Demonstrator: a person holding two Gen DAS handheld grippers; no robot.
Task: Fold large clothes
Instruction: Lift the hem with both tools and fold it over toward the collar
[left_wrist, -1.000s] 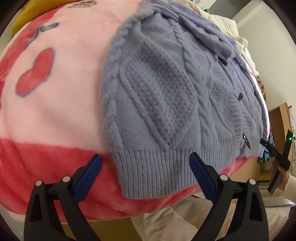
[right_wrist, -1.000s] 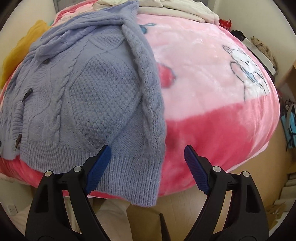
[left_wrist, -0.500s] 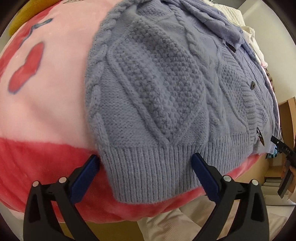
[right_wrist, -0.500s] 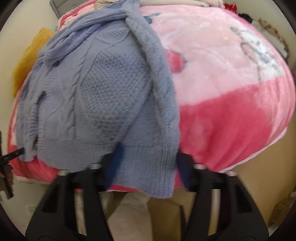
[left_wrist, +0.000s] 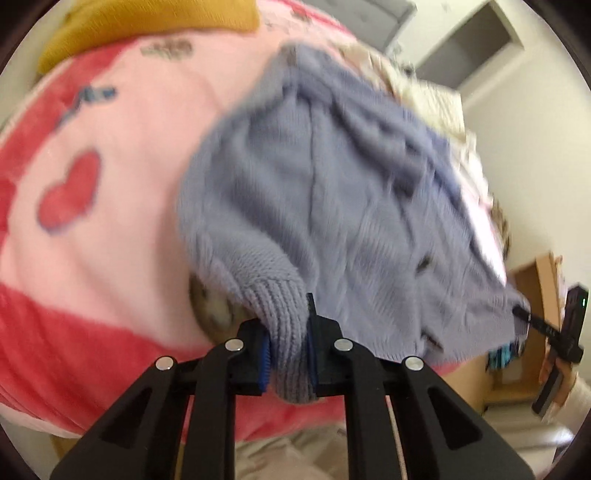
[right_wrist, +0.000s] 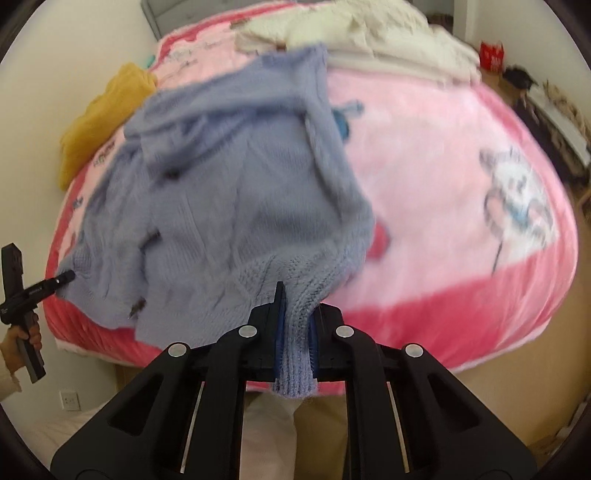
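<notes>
Two grippers are clamping the ribbed hem of one lavender cable-knit cardigan (left_wrist: 332, 206), and we are taking that cardigan as our landmark. Beneath it, we are seeing a pink fleece blanket (left_wrist: 122, 155) covering the bed, paler in the middle and deeper pink along the near edge. The cardigan (right_wrist: 236, 206) is lying across this blanket, its hem end lifted off the surface toward us, much of the knit blurred. Beyond the cardigan's far end, a heap of cream fabric (right_wrist: 369, 33) is resting on the blanket. To the far left of the cardigan, a mustard-yellow garment (right_wrist: 99, 122) is lying at the bed's edge. Left of the cardigan, in the left wrist view, a red heart print (left_wrist: 70, 195) is showing on the blanket; right of it, in the right wrist view, a cartoon figure print (right_wrist: 517, 195). Our left gripper (left_wrist: 288, 354) is squeezing one hem corner between closed blue pads (left_wrist: 263, 362). Our right gripper (right_wrist: 295, 347) is pinching the other hem corner likewise, ribbing hanging out below.
</notes>
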